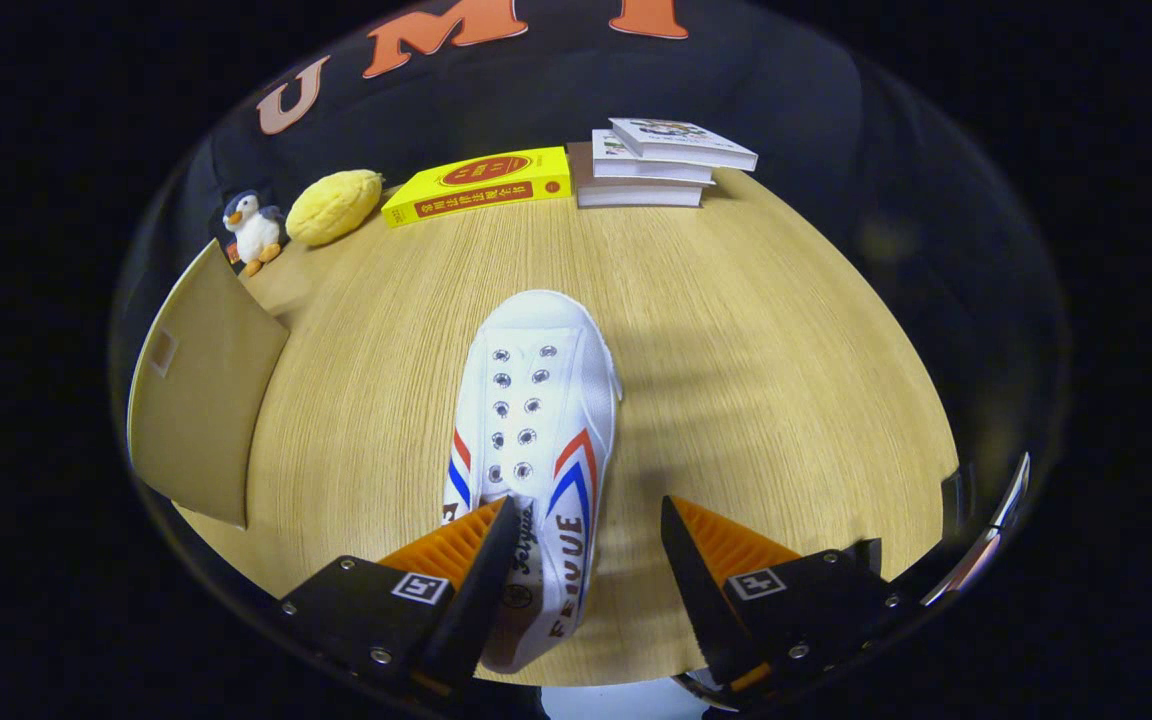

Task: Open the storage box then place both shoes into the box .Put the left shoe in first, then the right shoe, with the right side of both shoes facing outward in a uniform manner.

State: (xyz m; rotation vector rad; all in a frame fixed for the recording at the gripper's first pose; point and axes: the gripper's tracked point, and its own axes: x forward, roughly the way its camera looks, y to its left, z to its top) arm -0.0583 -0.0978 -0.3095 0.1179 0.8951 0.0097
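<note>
The white canvas shoe with red and blue side stripes (536, 430) has its heel end hidden under the near finger of the gripper (586, 525), whose fingers stand apart; whether that finger touches the shoe cannot be told. The tan cardboard panel (198, 385) at the tabletop's left edge is cut off, so its full shape cannot be told. The lowest book of the stack of white books (648, 165) at the far edge is mostly covered. The light wooden tabletop (756, 360) runs out of sight at its near edge.
</note>
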